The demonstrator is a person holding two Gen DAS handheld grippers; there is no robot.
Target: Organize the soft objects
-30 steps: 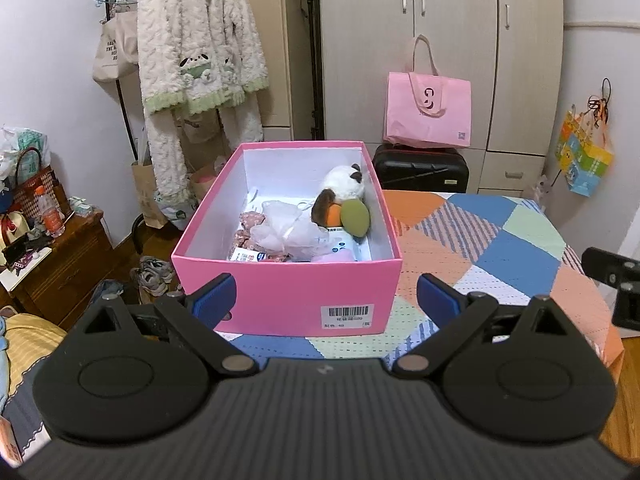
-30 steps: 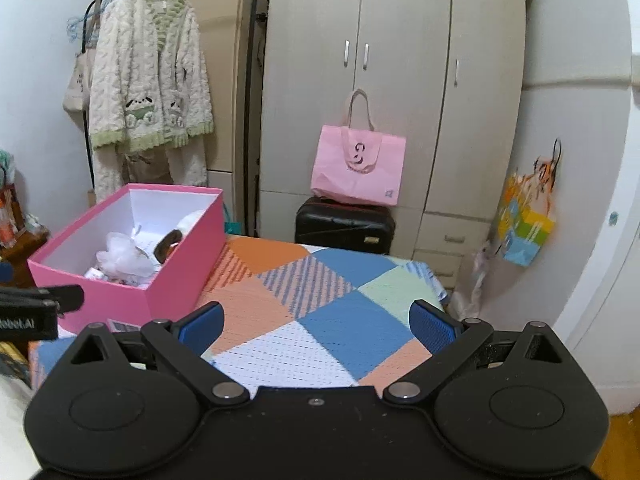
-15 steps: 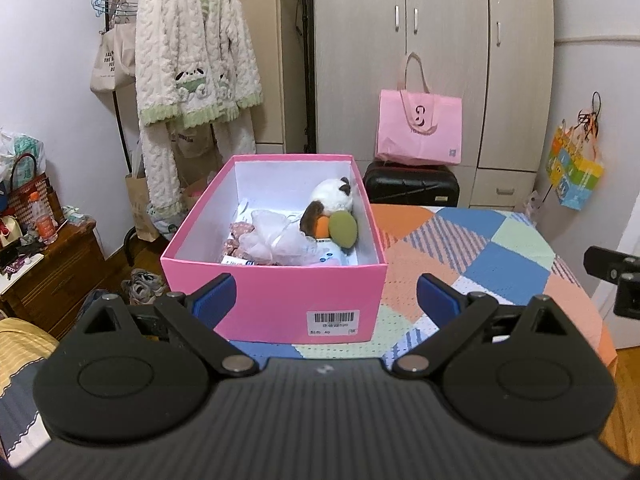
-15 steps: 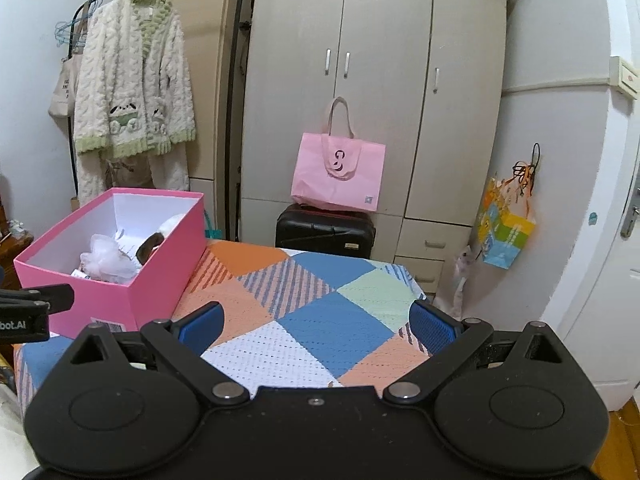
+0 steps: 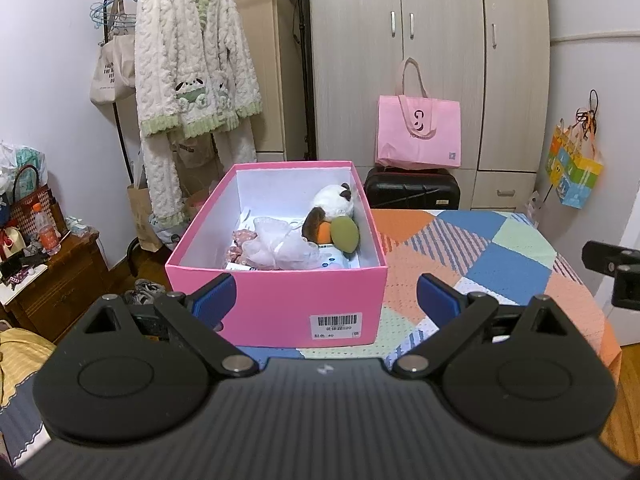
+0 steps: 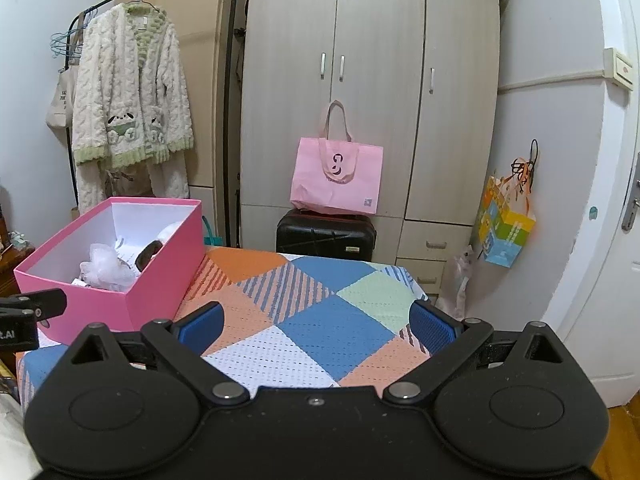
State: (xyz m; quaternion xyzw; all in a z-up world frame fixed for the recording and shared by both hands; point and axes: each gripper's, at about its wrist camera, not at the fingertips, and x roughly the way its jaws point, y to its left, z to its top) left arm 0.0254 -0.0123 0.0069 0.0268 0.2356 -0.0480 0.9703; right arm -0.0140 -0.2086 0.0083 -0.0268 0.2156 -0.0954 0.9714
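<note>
Jaws on both tools stand wide apart and hold nothing. Left gripper [image 5: 326, 300] faces the short near wall of the pink box [image 5: 276, 308], which bears a barcode label [image 5: 336, 324]; the blue pads [image 5: 214, 294] sit low in view on either side of that wall and do not touch it. Inside the box lie the soft items: a white and brown plush toy [image 5: 330, 204] toward the far right corner, an olive-green egg-shaped sponge [image 5: 346, 232] just in front of it with an orange piece [image 5: 325, 232] touching its left side, a white mesh bath puff [image 5: 280, 246] near the middle, and a small pink patterned fabric piece [image 5: 239, 240] to the left of the puff. Printed packets lie under these items; their text is too small to read. Right gripper [image 6: 316, 326] hangs above the patchwork cloth [image 6: 332, 332] that covers the counter, well to the right of the box [image 6: 156, 280]. Beyond the counter stand a black suitcase [image 6: 326, 236] with a pink tote bag [image 6: 338, 178] on it, a wardrobe [image 6: 372, 80], and a white fleece robe [image 6: 132, 104] on a clothes rack.
</note>
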